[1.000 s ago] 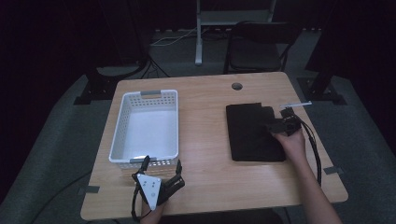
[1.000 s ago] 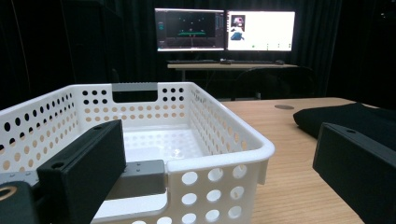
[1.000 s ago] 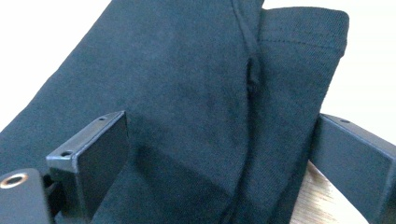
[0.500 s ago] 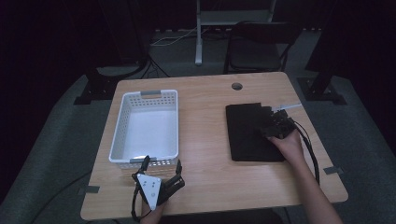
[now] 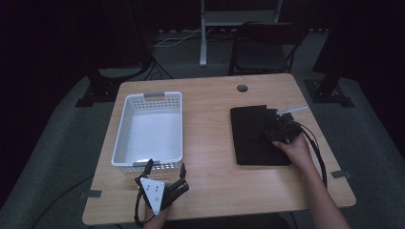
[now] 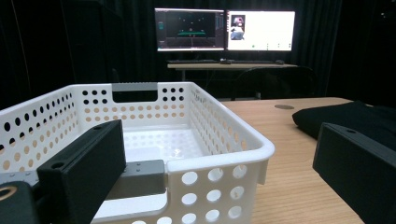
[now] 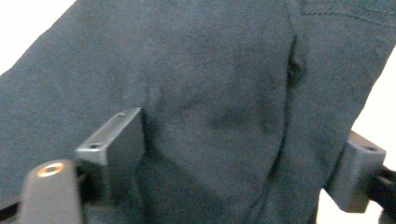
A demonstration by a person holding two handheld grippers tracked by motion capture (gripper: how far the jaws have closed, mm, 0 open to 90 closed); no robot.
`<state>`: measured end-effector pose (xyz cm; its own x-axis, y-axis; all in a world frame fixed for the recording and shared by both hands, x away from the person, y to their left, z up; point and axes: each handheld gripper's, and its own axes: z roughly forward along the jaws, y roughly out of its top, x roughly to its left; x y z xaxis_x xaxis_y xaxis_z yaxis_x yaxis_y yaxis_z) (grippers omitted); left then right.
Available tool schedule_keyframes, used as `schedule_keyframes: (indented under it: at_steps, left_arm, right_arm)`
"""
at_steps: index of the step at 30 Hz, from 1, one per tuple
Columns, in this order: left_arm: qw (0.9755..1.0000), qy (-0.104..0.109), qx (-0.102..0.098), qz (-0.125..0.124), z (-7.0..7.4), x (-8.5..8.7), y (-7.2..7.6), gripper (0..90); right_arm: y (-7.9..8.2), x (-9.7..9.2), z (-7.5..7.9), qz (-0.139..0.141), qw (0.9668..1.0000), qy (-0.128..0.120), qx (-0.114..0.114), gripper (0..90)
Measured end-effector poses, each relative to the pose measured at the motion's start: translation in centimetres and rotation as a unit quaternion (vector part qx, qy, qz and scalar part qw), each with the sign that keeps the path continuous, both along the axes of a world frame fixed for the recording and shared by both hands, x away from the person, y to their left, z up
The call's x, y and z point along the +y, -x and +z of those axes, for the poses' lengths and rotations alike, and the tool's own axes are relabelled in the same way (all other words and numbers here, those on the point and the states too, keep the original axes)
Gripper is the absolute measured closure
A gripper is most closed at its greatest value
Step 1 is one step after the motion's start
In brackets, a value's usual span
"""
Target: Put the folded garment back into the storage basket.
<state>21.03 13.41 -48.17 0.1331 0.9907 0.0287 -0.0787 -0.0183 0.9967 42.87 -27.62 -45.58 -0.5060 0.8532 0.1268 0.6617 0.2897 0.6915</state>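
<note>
A folded dark cloth (image 5: 252,138) lies flat on the right half of the wooden table (image 5: 210,114). My right gripper (image 5: 276,130) is pressed down onto the cloth's right part. In the right gripper view the cloth (image 7: 210,70) bulges up between the jaws of the right gripper (image 7: 240,135). Those jaws have just been closing and still stand wide, open around the fabric. My left gripper (image 5: 165,167) rests open at the table's near edge, just in front of the white basket (image 5: 119,138). In the left gripper view the left gripper (image 6: 222,140) holds nothing, and the basket's near corner (image 6: 219,154) stands between its jaws.
The basket is empty. A round cable hole (image 5: 242,88) sits in the table's far side. A thin white strip (image 5: 292,109) lies just beyond the cloth's far right corner. A black chair (image 5: 267,47) stands behind the table, and monitors (image 6: 224,30) on a farther desk.
The right hand has slid a little to the left, from the cloth's right edge onto the cloth. The left gripper has stayed put.
</note>
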Motion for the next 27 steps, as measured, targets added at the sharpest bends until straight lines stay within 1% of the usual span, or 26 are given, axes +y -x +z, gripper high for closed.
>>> schedule_keyframes:
  at_steps: [2, 4, 5, 7, 9, 10, 12, 14, 16, 17, 20, 22, 23, 24, 26, 27]
  left_arm:
    - [1.0000, 0.000, 0.000, 0.000, 0.0, 0.0, 0.0, 3.7]
    - [1.0000, 0.000, 0.000, 0.000, 0.0, 0.0, 0.0, 3.7]
    - [1.0000, 0.000, 0.000, 0.000, 0.0, 0.0, 0.0, 3.7]
    - [1.0000, 0.000, 0.000, 0.000, 0.0, 0.0, 0.0, 3.7]
    - [1.0000, 0.000, 0.000, 0.000, 0.0, 0.0, 0.0, 3.7]
    - [1.0000, 0.000, 0.000, 0.000, 0.0, 0.0, 0.0, 3.7]
    - [1.0000, 0.000, 0.000, 0.000, 0.0, 0.0, 0.0, 3.7]
    - [1.0000, 0.000, 0.000, 0.000, 0.0, 0.0, 0.0, 3.7]
    - [1.0000, 0.000, 0.001, -0.001, 0.0, 0.0, 0.0, 3.7]
    - [1.0000, 0.000, 0.000, -0.001, 0.0, 0.0, 0.0, 3.7]
    - [1.0000, 0.000, 0.000, -0.001, 0.0, 0.0, 0.0, 3.7]
    - [1.0000, 0.000, 0.000, -0.001, 0.0, 0.0, 0.0, 3.7]
    - [1.0000, 0.000, 0.000, -0.001, 0.0, 0.0, 0.0, 3.7]
    - [1.0000, 0.000, 0.000, -0.001, 0.0, 0.0, 0.0, 3.7]
    - [1.0000, 0.000, 0.001, -0.001, 0.0, 0.0, 0.0, 3.7]
    - [1.0000, 0.000, 0.001, -0.001, 0.0, 0.0, 0.0, 3.7]
  right_arm:
    - [0.2, 0.0, 0.0, -0.001, 1.0000, -0.009, -0.003, 24.4]
    - [0.3, -0.2, -0.1, -0.004, 0.9998, -0.020, -0.006, 28.5]
    - [0.3, -0.3, -0.1, -0.002, 0.9997, -0.024, -0.009, 30.0]
    - [0.3, -0.6, -0.2, -0.001, 0.9992, -0.039, -0.011, 36.5]
    - [0.2, -1.0, -0.3, 0.001, 0.9983, -0.058, -0.006, 45.8]
    - [0.2, -1.1, -0.3, 0.002, 0.9978, -0.066, -0.003, 49.0]
    - [0.0, -1.3, -0.4, 0.006, 0.9966, -0.082, 0.008, 54.8]
    - [-0.1, -1.7, -0.5, 0.011, 0.9949, -0.099, 0.016, 57.1]
    - [-0.2, -1.8, -0.5, 0.013, 0.9947, -0.101, 0.017, 57.2]
    - [-0.1, -1.7, -0.4, 0.013, 0.9951, -0.097, 0.016, 57.8]
    - [0.1, -1.5, -0.1, 0.012, 0.9960, -0.088, 0.008, 63.4]
    - [0.3, -1.6, 0.2, 0.014, 0.9951, -0.098, 0.003, 69.7]
    - [0.4, -1.8, 0.4, 0.013, 0.9942, -0.106, -0.001, 71.2]
    - [0.6, -1.8, 0.6, 0.015, 0.9940, -0.108, -0.004, 71.9]
    - [0.9, -1.6, 1.0, 0.013, 0.9943, -0.105, -0.012, 72.3]
    - [0.9, -1.5, 1.1, 0.016, 0.9946, -0.102, -0.012, 72.4]
